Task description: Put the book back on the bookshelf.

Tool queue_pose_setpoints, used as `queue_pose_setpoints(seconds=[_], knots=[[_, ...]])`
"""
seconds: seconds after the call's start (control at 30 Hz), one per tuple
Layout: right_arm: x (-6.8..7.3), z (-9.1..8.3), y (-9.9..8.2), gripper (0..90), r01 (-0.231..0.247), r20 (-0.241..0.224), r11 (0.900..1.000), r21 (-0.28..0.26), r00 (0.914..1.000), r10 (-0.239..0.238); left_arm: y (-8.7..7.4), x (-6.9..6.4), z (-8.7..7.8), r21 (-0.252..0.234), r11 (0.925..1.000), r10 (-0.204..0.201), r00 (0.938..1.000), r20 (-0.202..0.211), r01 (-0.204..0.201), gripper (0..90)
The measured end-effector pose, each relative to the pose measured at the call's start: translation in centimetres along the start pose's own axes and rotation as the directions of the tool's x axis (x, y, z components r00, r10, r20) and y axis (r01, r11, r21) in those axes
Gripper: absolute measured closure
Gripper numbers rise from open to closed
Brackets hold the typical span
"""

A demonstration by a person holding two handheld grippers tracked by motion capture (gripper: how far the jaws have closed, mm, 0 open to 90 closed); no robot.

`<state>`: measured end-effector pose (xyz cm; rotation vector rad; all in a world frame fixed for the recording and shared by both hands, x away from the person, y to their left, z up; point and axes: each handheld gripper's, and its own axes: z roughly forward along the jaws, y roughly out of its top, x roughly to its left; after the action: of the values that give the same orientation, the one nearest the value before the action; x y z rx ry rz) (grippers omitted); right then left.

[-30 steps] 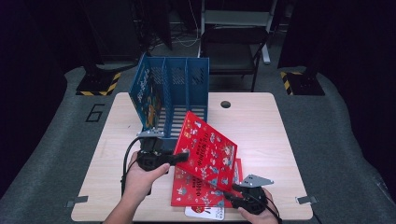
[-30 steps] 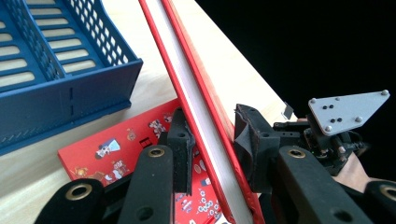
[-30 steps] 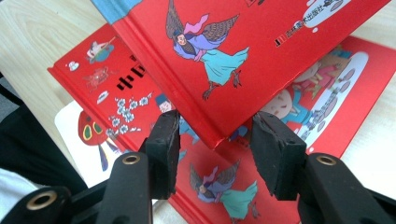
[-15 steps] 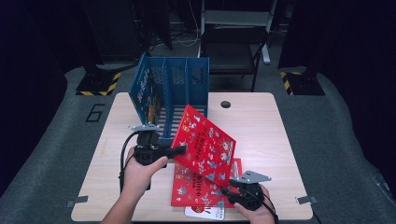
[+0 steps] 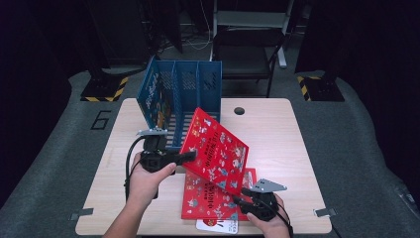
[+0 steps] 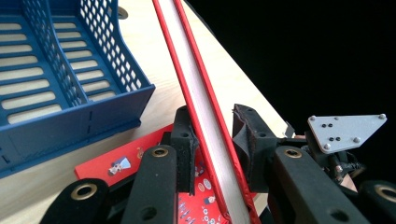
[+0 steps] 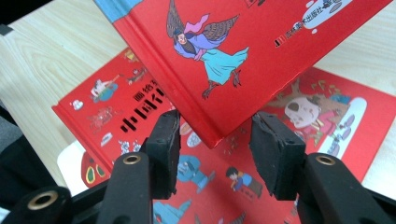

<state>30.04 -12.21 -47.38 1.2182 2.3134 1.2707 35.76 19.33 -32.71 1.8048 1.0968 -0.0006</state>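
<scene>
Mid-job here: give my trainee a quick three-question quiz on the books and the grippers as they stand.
1. True or false: the raised red book lies flat on the table.
2. What sits between the jaws of the left gripper?
A. the rack's wall
B. the raised book's edge
C. a cable
3. What lies under the raised book, near the right gripper?

Key:
1. False; it is tilted, lifted off the table.
2. B
3. A second red book, flat on the table, in front of the blue rack.
</scene>
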Motion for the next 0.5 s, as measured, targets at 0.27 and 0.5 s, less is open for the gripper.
queue_pose_setpoints(seconds=[0.27, 0.5], knots=[[0.4, 0.2, 0.8, 53.1, 0.003, -0.007, 0.9996, -0.028, 1.0000, -0.003, 0.8, -0.1, -0.9, -0.009, 0.9999, 0.008, 0.9999, -0.013, -0.008, 71.1], [0.7, 0.7, 1.7, 53.1, 0.000, -0.014, 0.9989, -0.047, 0.9999, -0.001, 1.7, -0.1, -1.7, -0.008, 0.9997, 0.024, 0.9992, -0.032, -0.025, 71.0]])
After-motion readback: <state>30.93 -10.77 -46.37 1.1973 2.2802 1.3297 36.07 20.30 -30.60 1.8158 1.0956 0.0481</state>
